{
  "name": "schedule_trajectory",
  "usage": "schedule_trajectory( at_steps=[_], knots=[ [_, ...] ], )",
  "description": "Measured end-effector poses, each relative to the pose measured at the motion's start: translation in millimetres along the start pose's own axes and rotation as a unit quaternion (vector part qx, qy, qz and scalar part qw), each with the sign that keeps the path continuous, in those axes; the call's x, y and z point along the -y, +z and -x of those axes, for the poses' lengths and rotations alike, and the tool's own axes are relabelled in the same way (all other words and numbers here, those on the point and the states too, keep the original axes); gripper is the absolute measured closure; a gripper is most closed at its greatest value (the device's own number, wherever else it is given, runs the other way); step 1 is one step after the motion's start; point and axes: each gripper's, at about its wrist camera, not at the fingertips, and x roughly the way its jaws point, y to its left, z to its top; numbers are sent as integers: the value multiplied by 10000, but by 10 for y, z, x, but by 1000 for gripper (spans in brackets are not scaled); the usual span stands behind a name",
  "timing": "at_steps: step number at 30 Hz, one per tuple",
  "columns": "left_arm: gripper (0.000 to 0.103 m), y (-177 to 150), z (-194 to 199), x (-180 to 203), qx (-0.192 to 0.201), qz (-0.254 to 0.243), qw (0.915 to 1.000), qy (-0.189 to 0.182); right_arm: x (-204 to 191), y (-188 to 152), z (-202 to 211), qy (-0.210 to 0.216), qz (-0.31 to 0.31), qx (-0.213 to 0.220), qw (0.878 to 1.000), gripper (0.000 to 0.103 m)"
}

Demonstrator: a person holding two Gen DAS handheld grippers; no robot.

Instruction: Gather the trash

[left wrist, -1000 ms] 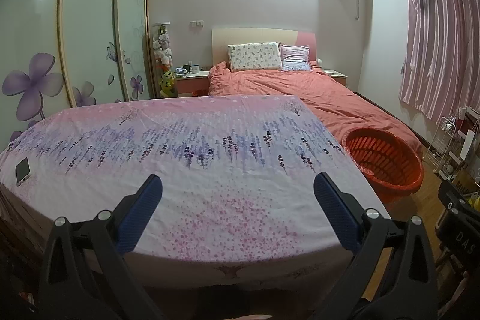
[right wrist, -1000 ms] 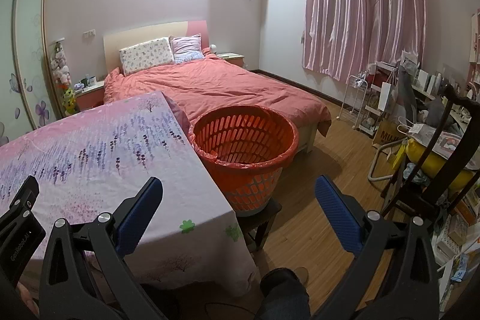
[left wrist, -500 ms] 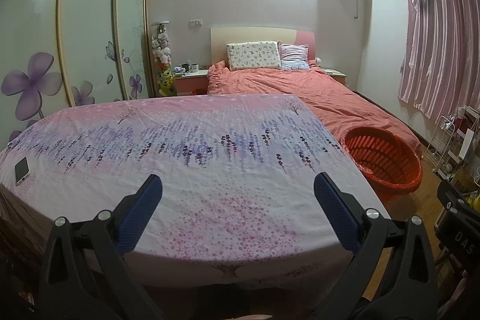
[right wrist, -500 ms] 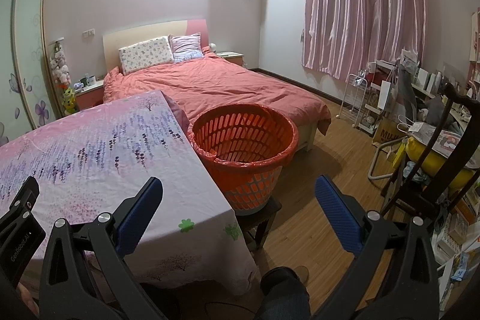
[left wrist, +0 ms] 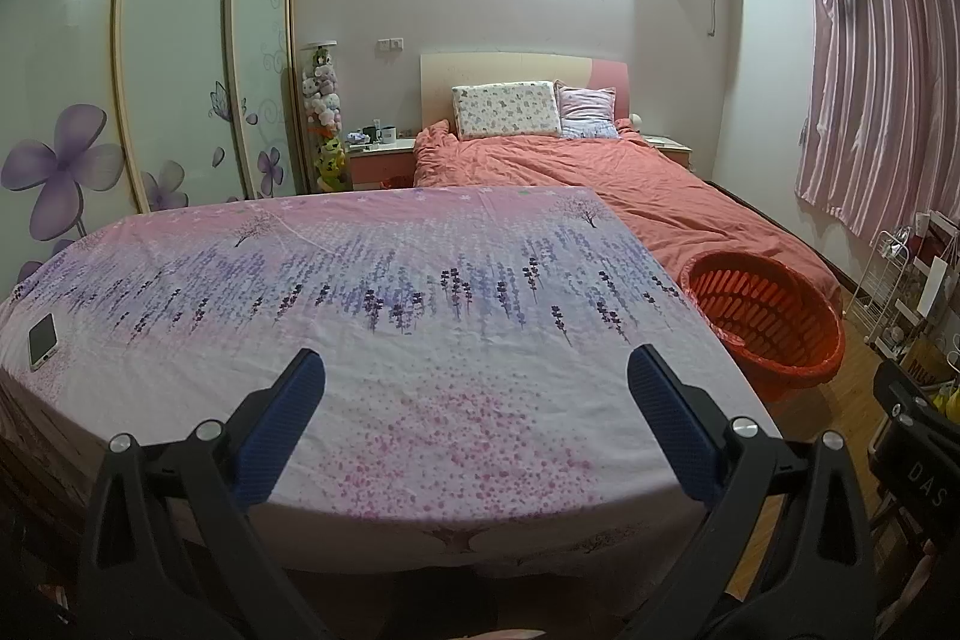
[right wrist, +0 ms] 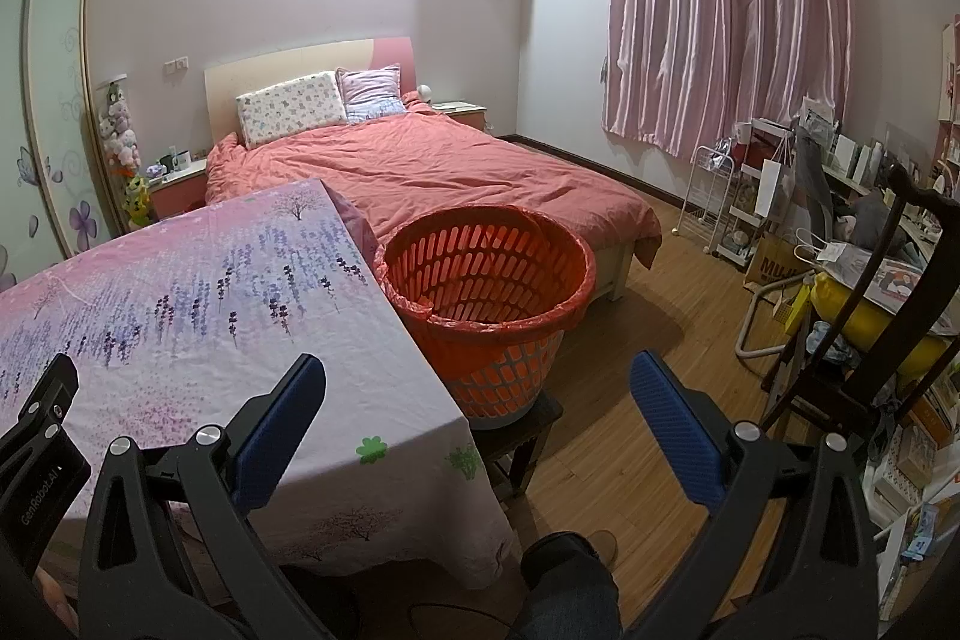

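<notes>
An orange slatted basket (right wrist: 487, 304) lined with a red bag stands on a low dark stool at the table's right edge; it also shows in the left wrist view (left wrist: 765, 319). I see no trash on the table (left wrist: 420, 340), which wears a pink and purple flowered cloth. My left gripper (left wrist: 474, 418) is open and empty above the table's near edge. My right gripper (right wrist: 477, 418) is open and empty, held above the table's near right corner, short of the basket.
A phone (left wrist: 42, 340) lies at the table's left edge. A bed with a salmon cover (right wrist: 432, 172) stands behind the basket. A chair and cluttered shelves (right wrist: 840, 280) fill the right side. Wood floor (right wrist: 648, 340) lies between. My leg (right wrist: 567, 580) is below.
Both views have drifted slightly; the basket sits a little lower and further left in the right wrist view. Both grippers stay open and empty.
</notes>
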Motion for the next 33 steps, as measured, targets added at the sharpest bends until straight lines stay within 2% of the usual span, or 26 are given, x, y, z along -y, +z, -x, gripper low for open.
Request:
schedule_trajectory(
  at_steps=[33],
  knots=[
    [4, -7, -15, -13, -23, -4, 10000, -14, -13, -9, -5, 4, 1, -26, 10000, 2]
  ],
)
